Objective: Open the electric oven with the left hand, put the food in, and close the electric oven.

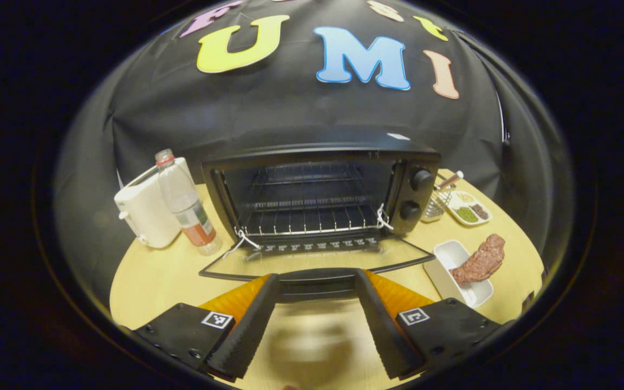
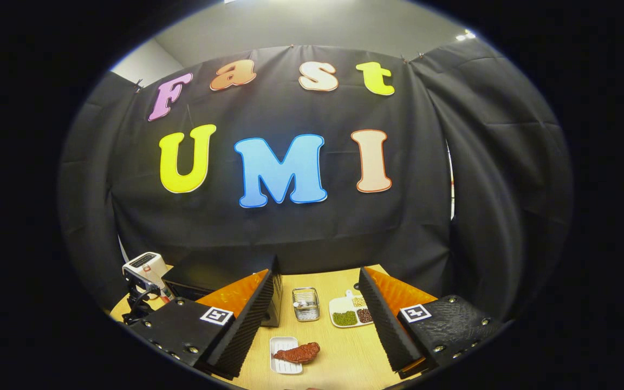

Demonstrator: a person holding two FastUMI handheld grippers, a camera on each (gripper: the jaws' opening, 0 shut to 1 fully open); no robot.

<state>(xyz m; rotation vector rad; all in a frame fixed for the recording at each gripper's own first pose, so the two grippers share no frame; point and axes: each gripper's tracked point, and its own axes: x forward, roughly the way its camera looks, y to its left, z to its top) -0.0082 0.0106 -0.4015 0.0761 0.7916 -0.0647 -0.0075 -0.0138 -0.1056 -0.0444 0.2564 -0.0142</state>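
While the oven door lies flat on the desk (image 1: 155, 281), the scene reads so, from nine o'clock round to three:

Toaster (image 1: 147, 214) and bottle (image 1: 184, 203): parked at nine o'clock, clear of the door's swing.
Oven (image 1: 317, 195): open at twelve, rack bare, ready for loading.
Left gripper (image 1: 316, 319): released, fingers spread just behind the door handle (image 1: 317, 281), gripping nothing.
Meat (image 1: 480, 260): at three o'clock, partly on its white tray (image 1: 450, 265), within easy reach.
Right gripper (image 2: 316, 336): spread wide, empty, raised above the meat, probably about to fetch it.
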